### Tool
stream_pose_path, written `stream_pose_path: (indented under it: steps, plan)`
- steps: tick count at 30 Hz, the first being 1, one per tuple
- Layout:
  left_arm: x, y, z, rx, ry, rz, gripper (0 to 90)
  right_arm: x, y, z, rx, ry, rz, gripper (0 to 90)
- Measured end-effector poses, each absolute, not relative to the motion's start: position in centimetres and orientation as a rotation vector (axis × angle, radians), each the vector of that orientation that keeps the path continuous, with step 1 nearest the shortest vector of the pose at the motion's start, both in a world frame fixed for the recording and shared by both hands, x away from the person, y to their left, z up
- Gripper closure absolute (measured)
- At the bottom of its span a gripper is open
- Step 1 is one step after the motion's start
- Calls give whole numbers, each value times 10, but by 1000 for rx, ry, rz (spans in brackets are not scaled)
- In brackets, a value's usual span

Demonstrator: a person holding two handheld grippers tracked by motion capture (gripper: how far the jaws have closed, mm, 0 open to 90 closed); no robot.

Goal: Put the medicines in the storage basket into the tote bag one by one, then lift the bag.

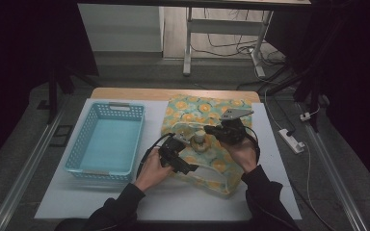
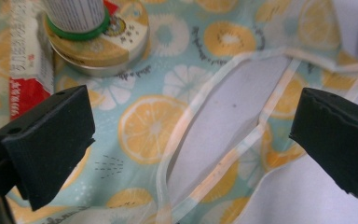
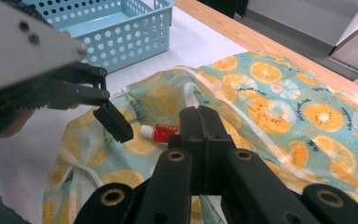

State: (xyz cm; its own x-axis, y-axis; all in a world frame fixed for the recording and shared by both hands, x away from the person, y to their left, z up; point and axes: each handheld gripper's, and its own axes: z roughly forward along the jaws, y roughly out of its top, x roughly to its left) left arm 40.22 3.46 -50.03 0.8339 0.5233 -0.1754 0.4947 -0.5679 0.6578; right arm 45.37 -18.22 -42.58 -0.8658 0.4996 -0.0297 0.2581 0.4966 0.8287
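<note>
With my left tool [image 1: 183, 155] gaping over the bag [image 1: 217, 166] strap and right tool [image 1: 211, 130] clamped empty, I could easily snag fabric instead.

Two hand-held grippers, left [image 1: 185, 155] and right [image 1: 211, 130]. One blue basket [image 1: 107, 138], left of one fruit-print bag [image 1: 207, 108]. On the bag: one round tin [image 2: 103, 44], one bottle [image 2: 77, 13], one red tube [image 3: 161, 132].
</note>
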Motion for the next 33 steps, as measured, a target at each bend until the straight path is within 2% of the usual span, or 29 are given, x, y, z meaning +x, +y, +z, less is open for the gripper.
stream_pose_path:
  steps: [27, 33]
  plan:
    - [410, 37, -535, 2355, 787, 106, 11, 454, -181, -430, 642, 2494, 1290, 900]
    - [408, 36, -535, 2382, 786, 170, 35, 454, -180, -430, 640, 2496, 1290, 900]
